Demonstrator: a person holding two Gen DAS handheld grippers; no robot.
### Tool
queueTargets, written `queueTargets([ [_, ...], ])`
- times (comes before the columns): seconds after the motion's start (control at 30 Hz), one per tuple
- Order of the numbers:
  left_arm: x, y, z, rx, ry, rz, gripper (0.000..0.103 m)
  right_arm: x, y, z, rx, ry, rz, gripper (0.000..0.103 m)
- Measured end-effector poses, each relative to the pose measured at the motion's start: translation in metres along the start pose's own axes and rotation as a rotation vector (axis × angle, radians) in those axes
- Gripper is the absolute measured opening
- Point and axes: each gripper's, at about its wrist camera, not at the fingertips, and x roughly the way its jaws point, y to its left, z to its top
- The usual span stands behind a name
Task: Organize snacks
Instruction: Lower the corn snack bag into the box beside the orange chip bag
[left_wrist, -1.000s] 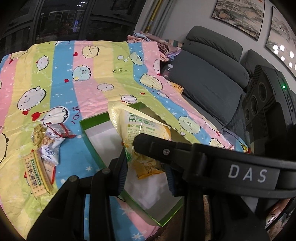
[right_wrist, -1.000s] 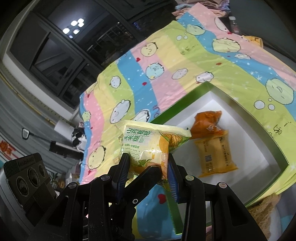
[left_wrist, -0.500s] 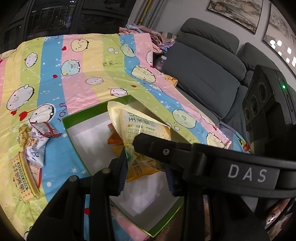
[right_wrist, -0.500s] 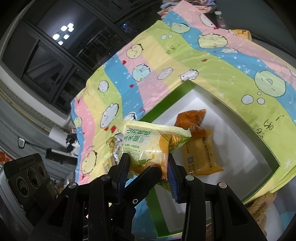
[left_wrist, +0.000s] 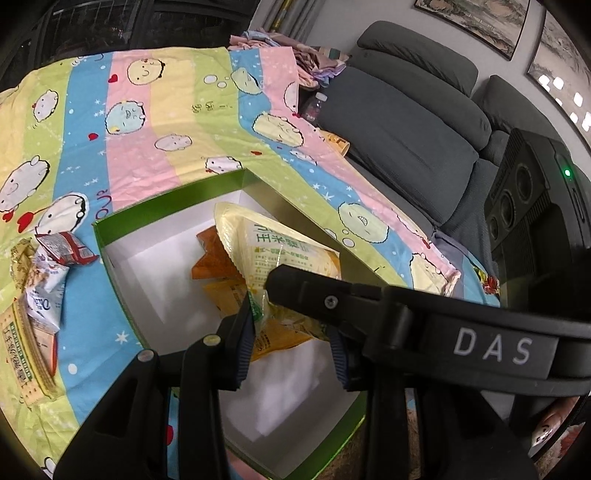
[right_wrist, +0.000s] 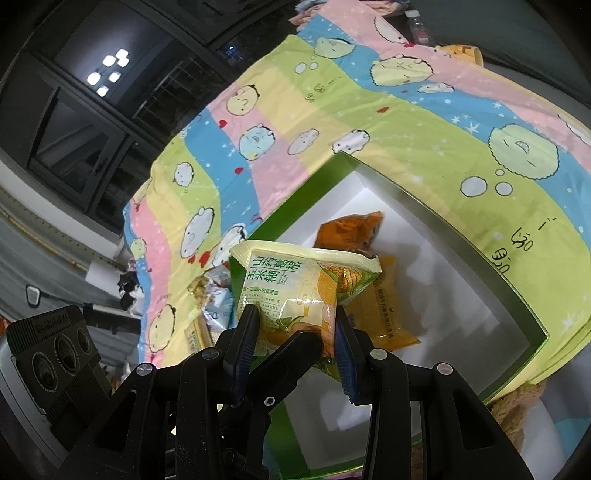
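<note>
A yellow-green corn snack bag (right_wrist: 295, 291) is held between both grippers above a green-rimmed white box (right_wrist: 413, 192). My right gripper (right_wrist: 293, 325) is shut on the bag's lower end. My left gripper (left_wrist: 291, 332) is shut on the same bag (left_wrist: 273, 254), with the right gripper's finger crossing in front of it. Inside the box lie an orange packet (right_wrist: 351, 232) and a flat yellow-orange packet (right_wrist: 388, 314); both also show in the left wrist view (left_wrist: 214, 258).
The box (left_wrist: 166, 206) sits on a striped cartoon blanket (left_wrist: 147, 122). Several loose snack packets (left_wrist: 44, 288) lie on the blanket left of the box. A grey sofa (left_wrist: 406, 122) runs along the right, with a pile of clothes (left_wrist: 295, 55) at the far end.
Both grippers have carried the corn bag forward over the box; the box and the packets inside it now look closer and larger. The grip has not changed.
</note>
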Motion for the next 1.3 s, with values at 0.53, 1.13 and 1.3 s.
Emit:
queueTargets([
  [0.53, 0.029, -0.003, -0.003, -0.013, 0.072, -0.031, 0.034, 0.009, -0.026, 0.005, 0.047, 0.027, -0.049, 0.041],
  [1.13, 0.052, -0.001, -0.008, -0.046, 0.152, -0.054, 0.034, 0.018, -0.043, 0.007, 0.073, 0.061, -0.117, 0.042],
  [1.3, 0.058, 0.000, -0.008, -0.056, 0.174, -0.058, 0.034, 0.021, -0.044, 0.006, 0.066, 0.061, -0.142, 0.042],
])
